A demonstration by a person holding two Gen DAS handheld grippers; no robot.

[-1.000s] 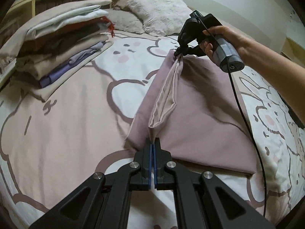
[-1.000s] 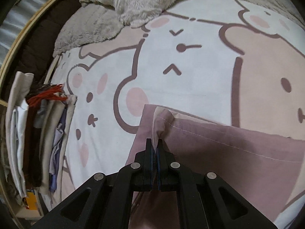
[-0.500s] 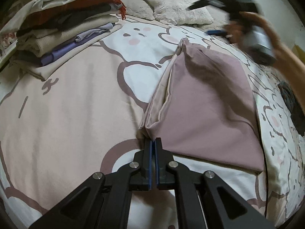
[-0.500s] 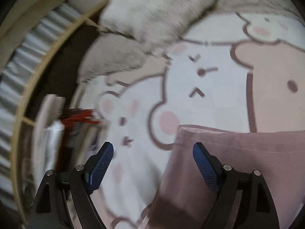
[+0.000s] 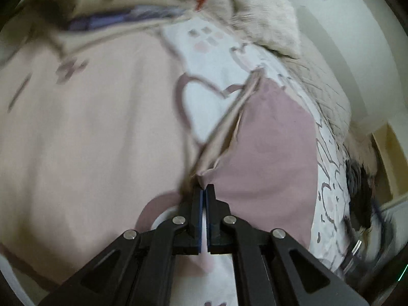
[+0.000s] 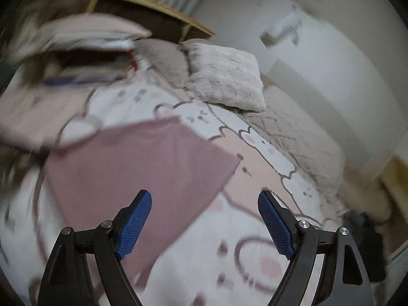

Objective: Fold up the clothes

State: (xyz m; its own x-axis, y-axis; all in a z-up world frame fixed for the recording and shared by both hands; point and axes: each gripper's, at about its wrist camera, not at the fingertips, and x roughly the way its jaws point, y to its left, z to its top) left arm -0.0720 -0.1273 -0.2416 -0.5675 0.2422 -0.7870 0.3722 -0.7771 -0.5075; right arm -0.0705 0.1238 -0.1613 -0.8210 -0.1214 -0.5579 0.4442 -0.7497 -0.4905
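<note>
A mauve pillowcase (image 5: pixel 267 153) lies folded on the cartoon-print bedspread (image 5: pixel 89 127). Its beige open edge runs away from my left gripper (image 5: pixel 203 190), which is shut on the near corner of it. In the right wrist view the same pillowcase (image 6: pixel 142 163) lies flat ahead and to the left. My right gripper (image 6: pixel 205 204) is open and empty, held above the bed just past the pillowcase's near right edge.
A stack of folded clothes (image 6: pixel 76 58) sits at the far left by the wooden headboard shelf (image 6: pixel 153 7). A furry pillow (image 6: pixel 224 76) and a grey blanket (image 6: pixel 301 142) lie at the head of the bed. A dark garment (image 5: pixel 359 191) lies at the right edge.
My right gripper has let go of the pillowcase's far corner, opened wide and pulled back toward the near side. My left gripper keeps its hold and has swung, blurring the view.
</note>
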